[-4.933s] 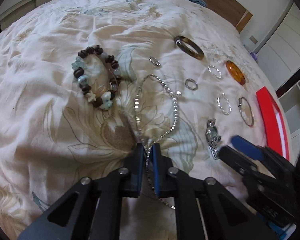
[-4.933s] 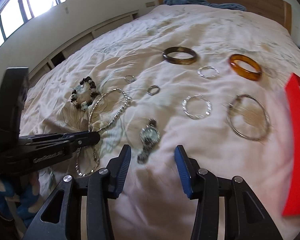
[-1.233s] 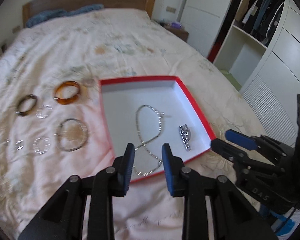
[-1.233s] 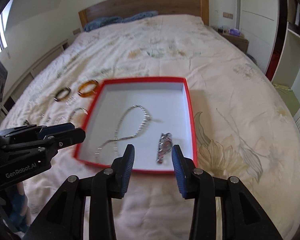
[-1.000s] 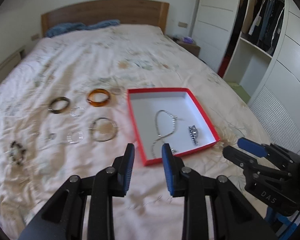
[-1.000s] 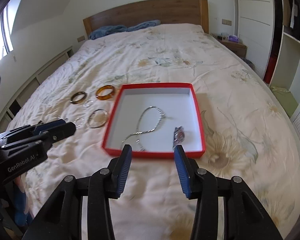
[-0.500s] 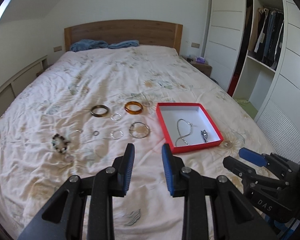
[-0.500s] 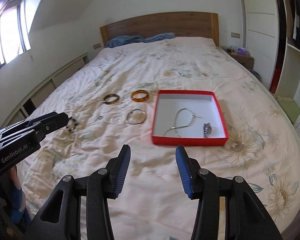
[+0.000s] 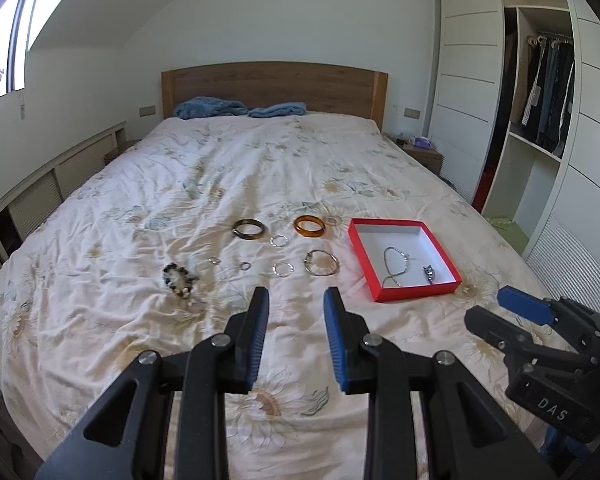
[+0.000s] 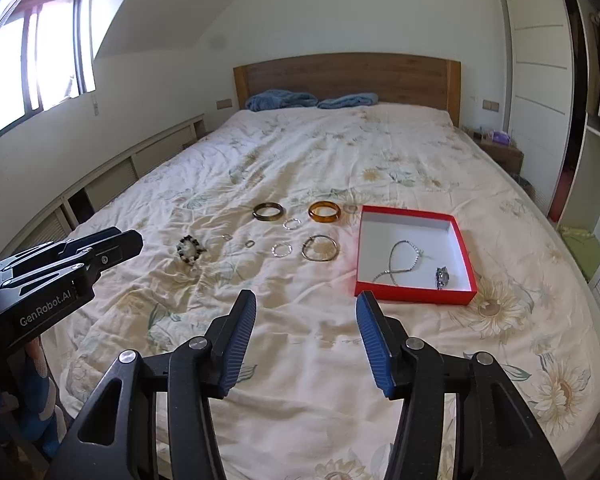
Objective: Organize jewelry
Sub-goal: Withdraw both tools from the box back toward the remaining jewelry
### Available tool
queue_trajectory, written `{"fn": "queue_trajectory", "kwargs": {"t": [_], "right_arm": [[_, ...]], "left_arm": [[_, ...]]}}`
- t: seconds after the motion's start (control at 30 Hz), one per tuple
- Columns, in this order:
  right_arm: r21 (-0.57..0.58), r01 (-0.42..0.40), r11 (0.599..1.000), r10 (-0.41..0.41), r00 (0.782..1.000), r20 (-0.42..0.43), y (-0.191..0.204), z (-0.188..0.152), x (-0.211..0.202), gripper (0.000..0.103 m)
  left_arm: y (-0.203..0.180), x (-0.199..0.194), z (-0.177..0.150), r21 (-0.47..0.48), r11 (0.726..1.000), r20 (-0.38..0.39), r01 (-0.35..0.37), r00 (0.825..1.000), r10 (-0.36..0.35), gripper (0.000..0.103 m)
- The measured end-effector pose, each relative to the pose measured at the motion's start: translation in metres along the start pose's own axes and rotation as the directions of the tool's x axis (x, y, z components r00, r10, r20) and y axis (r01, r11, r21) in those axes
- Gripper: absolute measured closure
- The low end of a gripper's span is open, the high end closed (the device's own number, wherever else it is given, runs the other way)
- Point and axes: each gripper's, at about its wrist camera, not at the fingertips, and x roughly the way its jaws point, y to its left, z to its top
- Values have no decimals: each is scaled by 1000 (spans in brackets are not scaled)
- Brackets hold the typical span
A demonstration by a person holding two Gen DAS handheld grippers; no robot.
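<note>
On the bed (image 9: 180,208), right of centre: red box (image 9: 380,292) with white floor, holding silver necklace (image 9: 396,266) and wristwatch (image 9: 429,273) side by side, apart. Left of box, loose on quilt: large thin bangle (image 9: 321,263), nearest the box; amber bangle (image 9: 309,226) and dark tortoiseshell bangle (image 9: 248,229) in far row; small silver rings (image 9: 283,269) between; beaded bracelet (image 9: 177,275) furthest left. Same layout from right view: box (image 10: 412,296), necklace (image 10: 400,266), watch (image 10: 442,277), beaded bracelet (image 10: 189,249). Left gripper (image 9: 296,316): pads parted by a narrow gap, nothing between, above quilt well short of jewelry. Right gripper (image 10: 306,318): pads spread wider, just been opening, empty, also clear of box. Beyond: wooden headboard (image 9: 274,86), blue pillows (image 9: 240,109), open wardrobe (image 9: 540,92) at right.
</note>
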Motion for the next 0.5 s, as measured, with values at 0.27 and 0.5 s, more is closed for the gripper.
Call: {"fn": "queue_trajectory", "kwargs": {"t": [0.27,0.5], "right_arm": [[-26,-10,1000,11,999,45,17,2,-22,48],[-35,-29,999,31,998,62,23,2,-26,46]], "left_arm": [[14,-26,-3,-21,999,47,-25,999,26,63],[23,-30,-4,-30,998,55,-55,997,57,58]]}}
